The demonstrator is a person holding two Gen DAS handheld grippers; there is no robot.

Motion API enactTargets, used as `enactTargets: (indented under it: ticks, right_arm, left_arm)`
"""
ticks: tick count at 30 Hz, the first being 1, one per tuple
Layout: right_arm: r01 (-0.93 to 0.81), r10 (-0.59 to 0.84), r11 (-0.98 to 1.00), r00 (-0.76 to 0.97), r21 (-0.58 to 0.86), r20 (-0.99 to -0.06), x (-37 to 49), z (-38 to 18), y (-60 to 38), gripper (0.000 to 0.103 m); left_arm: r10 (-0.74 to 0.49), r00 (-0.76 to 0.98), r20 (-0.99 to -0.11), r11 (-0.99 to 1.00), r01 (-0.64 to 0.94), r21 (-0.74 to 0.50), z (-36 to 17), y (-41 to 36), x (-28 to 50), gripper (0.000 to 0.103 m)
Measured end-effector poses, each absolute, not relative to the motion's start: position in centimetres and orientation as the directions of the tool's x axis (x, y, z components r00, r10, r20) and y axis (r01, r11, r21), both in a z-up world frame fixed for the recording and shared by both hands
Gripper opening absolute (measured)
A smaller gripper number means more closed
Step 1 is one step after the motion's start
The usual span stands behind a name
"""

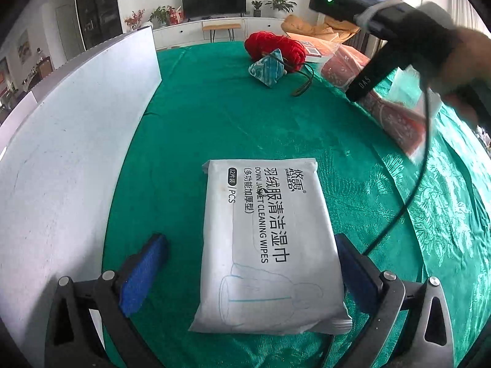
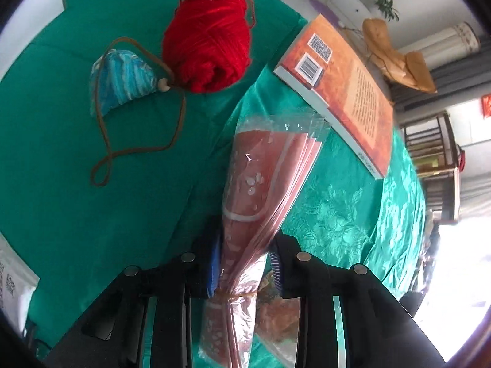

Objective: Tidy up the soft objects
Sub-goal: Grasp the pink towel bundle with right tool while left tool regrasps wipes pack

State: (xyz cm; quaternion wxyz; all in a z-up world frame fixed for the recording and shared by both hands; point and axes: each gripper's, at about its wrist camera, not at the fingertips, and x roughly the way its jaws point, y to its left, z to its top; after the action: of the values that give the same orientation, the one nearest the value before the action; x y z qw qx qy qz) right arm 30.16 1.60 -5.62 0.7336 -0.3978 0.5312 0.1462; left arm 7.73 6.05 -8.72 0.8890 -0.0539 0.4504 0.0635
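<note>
Near: our left gripper (image 1: 248,279) stands wide open, empty, straddling the white wipes pack (image 1: 267,245) lying flat on the green tablecloth (image 1: 199,116). Our right gripper (image 2: 244,263) is pinched onto a red bundle in clear plastic (image 2: 260,168), at its tied neck. Farther: blue pouch (image 2: 122,76) and red yarn ball (image 2: 208,36) lie touching, the book (image 2: 346,92) beside them. We judge sorting barely begun; nothing yet looks grouped.
</note>
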Motion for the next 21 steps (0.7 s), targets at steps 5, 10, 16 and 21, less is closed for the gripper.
enactTargets:
  ticks: [5,10,16,21]
  right_arm:
    - [-0.586,-0.051,0.715,0.500,-0.381,-0.864,24.8,-2.0,0.2,0.028]
    - [-0.529,0.067,0.802,0.541,-0.277,-0.839,18.7,1.8,-4.1,0.029]
    - [-0.336,0.120,0.938,0.546,-0.085,-0.829,13.8,4.2,-13.5,0.029]
    - [-0.183,0.165,0.980,0.516,0.080,-0.841,18.1,1.2,-21.2,0.030]
  left_arm:
    - [-0.006,0.684,-0.730,0.977,-0.153,-0.151,-5.8,7.2,4.9,0.103]
    - [-0.003,0.760,-0.649,0.996,-0.054,-0.068,-2.4,5.5,2.3,0.103]
    - [-0.074,0.750,-0.657,0.984,-0.052,-0.170,-2.0,6.1,2.0,0.103]
    - [-0.068,0.742,-0.667,0.989,-0.035,-0.141,-1.3,5.4,2.2,0.103]
